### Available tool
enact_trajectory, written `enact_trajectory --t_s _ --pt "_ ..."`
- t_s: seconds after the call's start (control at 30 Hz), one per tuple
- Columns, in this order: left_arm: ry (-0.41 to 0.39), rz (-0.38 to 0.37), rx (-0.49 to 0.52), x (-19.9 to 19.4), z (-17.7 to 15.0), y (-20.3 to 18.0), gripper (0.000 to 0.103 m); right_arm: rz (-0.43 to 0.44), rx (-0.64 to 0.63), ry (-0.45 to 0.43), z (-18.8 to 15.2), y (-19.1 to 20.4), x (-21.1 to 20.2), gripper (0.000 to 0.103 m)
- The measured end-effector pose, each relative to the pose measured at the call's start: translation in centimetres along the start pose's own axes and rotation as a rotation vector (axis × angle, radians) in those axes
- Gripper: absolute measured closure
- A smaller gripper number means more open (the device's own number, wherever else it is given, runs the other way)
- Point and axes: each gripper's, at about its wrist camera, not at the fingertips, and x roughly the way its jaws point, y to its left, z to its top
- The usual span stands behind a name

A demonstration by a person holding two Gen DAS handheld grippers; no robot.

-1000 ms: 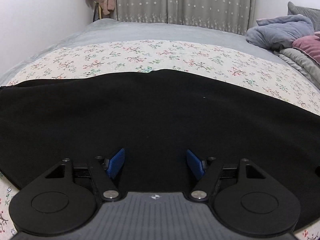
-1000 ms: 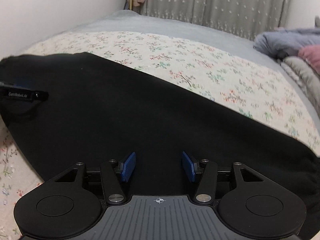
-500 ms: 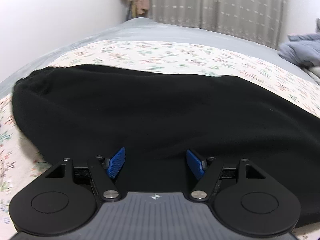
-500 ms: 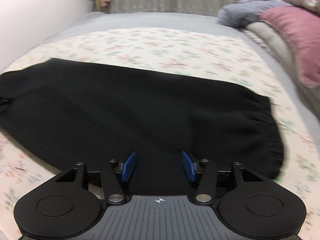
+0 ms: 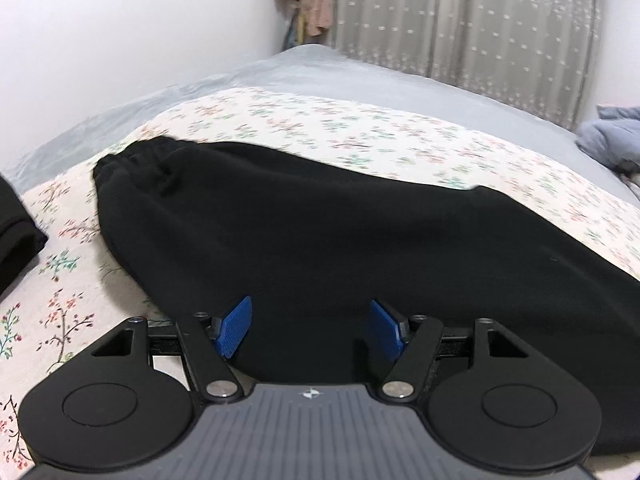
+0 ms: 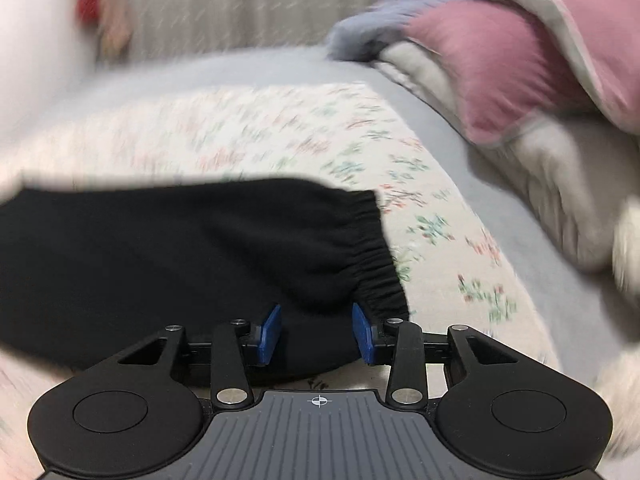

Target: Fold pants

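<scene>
A: Starting on the left, where do things stand?

B: The black pants (image 5: 320, 232) lie spread flat along the floral bed sheet (image 5: 360, 140), one gathered end at the far left, the other at the right. The left gripper (image 5: 310, 330) hangs low over the near edge of the cloth with its jaws apart and nothing between them. Off at the far left edge of that view sits another dark folded garment (image 5: 16, 232).

A: What might go wrong there?

B: I'd judge the jaws could pinch only the top layer, so the lower one stays behind and the fold comes out crooked. They might also snag the sheet along with the pants.

A: And on the right?

B: The right gripper (image 6: 316, 334) is at the elastic cuff (image 6: 376, 264), jaws also apart, straddling a bit of the black cloth but not closed on it. The view is smeared, so it seems to be moving fast; a hurried grab could miss the hem or bunch the elastic. The pink pillow (image 6: 500, 64) and bedding are piled close by on the right, which could crowd a swing that way.

A: Any writing?

B: None readable; only a small crosshair mark on each gripper body.
</scene>
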Motion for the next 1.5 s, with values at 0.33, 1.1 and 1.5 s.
enact_trajectory --t_s 0.33,1.1,1.5 --pt "0.025 -0.061 0.104 -0.8 -1.3 -4.4 0.023 0.067 0.339 0.011 -0.5 -5.5 -1.0 0.049" --pt "0.117 -0.064 0.130 2.3 -0.9 -7.6 0.020 0.229 0.712 -0.079 -3.1 -5.2 3.4 0.043" --pt "0.130 -0.101 0.118 2.0 -0.8 -7.9 0.020 0.201 0.843 -0.170 -4.1 -4.7 3.8 0.079"
